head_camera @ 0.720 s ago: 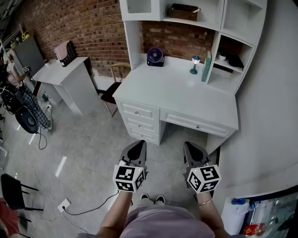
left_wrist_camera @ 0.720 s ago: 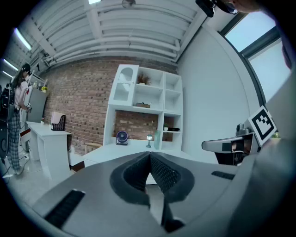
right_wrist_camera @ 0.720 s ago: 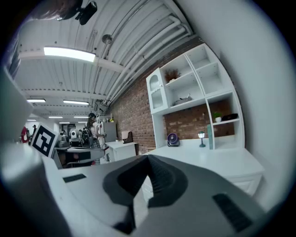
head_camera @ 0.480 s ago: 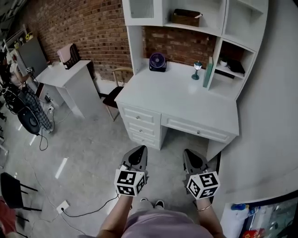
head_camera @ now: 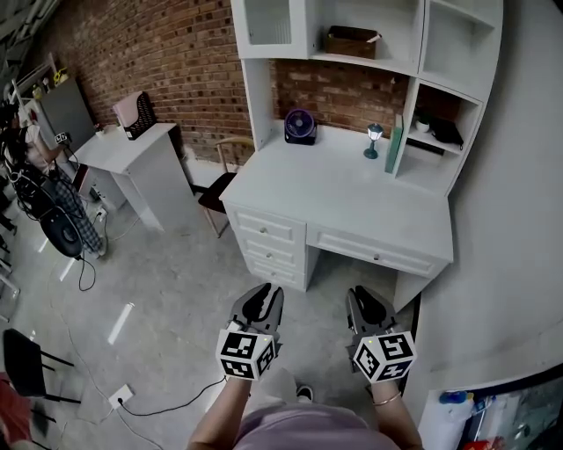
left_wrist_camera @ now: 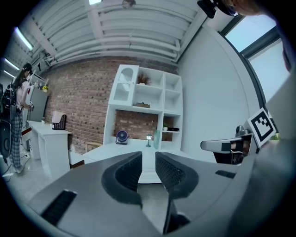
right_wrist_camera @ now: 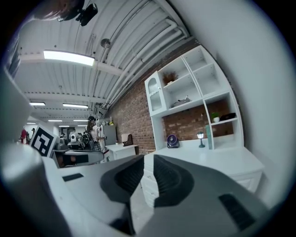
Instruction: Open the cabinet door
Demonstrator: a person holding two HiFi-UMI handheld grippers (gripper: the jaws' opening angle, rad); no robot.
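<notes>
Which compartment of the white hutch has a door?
The top-left one, above the fan. Only it is fronted by a glass-paned door; the others are open shelves.

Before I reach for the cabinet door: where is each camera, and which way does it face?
Head view: on the person's head, looking steeply down at the white desk; shows forearms, left tool, right tool.
Left gripper view: rides the left tool, facing roughly level along its open jaws toward the desk; right tool at right edge.
Right gripper view: rides the right tool, facing likewise; left tool at left edge.
Shared: both gripper views show the fan and cabinet door.
</notes>
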